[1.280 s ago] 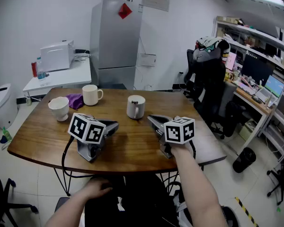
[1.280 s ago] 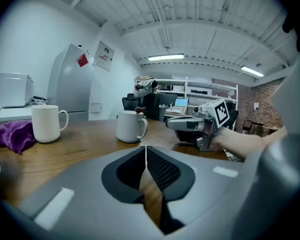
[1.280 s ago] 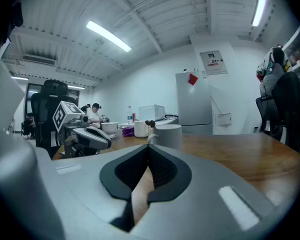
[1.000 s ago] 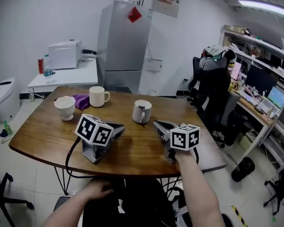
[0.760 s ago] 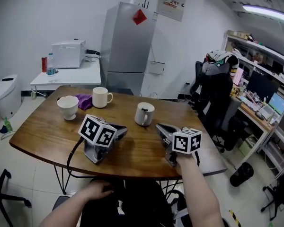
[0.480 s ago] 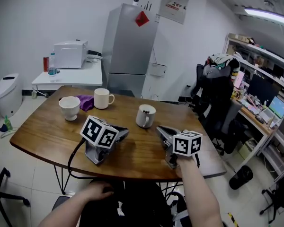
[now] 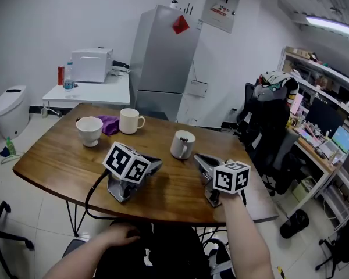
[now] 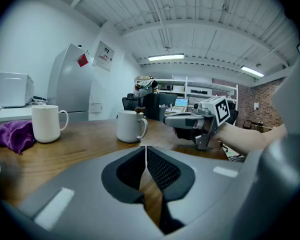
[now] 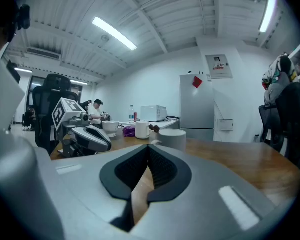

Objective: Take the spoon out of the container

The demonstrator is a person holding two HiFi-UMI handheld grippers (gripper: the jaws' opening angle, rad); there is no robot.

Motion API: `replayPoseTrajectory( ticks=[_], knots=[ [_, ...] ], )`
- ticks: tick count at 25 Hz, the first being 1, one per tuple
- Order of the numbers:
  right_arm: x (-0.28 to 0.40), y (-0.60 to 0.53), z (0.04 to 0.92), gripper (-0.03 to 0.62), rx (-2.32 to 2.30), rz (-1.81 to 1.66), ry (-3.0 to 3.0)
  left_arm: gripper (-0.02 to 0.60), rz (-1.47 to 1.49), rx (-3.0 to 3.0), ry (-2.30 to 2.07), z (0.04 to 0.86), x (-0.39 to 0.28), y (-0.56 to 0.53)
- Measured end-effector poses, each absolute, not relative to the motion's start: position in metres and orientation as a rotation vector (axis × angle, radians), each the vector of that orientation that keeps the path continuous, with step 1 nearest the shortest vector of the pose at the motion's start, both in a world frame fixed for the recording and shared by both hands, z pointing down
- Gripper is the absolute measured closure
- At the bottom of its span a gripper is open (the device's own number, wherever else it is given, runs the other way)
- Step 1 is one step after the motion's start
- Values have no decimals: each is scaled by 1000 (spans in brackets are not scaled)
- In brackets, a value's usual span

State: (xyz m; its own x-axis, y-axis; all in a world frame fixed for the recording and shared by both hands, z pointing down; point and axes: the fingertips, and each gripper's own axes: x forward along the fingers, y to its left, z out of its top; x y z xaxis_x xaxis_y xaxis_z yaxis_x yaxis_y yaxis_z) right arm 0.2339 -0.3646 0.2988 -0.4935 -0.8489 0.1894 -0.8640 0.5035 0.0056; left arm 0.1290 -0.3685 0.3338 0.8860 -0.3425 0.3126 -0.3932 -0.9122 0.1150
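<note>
A white mug [image 7: 182, 145] stands mid-table with a dark-handled spoon [image 7: 185, 137] sticking out of it. The spoon's handle end [image 8: 137, 109] shows above the mug [image 8: 129, 126] in the left gripper view, and the mug [image 9: 172, 136] also shows in the right gripper view. My left gripper [image 7: 158, 163] lies on the table left of the mug, shut and empty, with no hand on it. A hand holds my right gripper [image 7: 196, 157] low over the table, right of and just short of the mug. Its jaws are shut on nothing.
A second white mug [image 7: 130, 121], a white cup [image 7: 89, 131] and a purple cloth [image 7: 109, 125] sit at the far left of the wooden table [image 7: 58, 161]. A black office chair [image 7: 262, 138] stands off the right end. The left hand [image 7: 119, 235] rests below the near edge.
The head view has swung a little, so everything sits slightly further right in frame. Neither gripper has visibly moved on the table, and both stay shut.
</note>
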Motion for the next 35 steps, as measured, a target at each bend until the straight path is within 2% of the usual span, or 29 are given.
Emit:
replayPoseTrajectory(
  ticks=[13,24,35],
  knots=[
    [226,-387,283,578,1457,-79,-2382,569,429,2880,-569,333,131,-368],
    [219,-410,270,502,1428,-314,-2142,569,429,2879,-569,333,131,-368],
    [216,-424,281,498,1407,-362,-2038,569,429,2881,-568,334,132,-369]
  ],
)
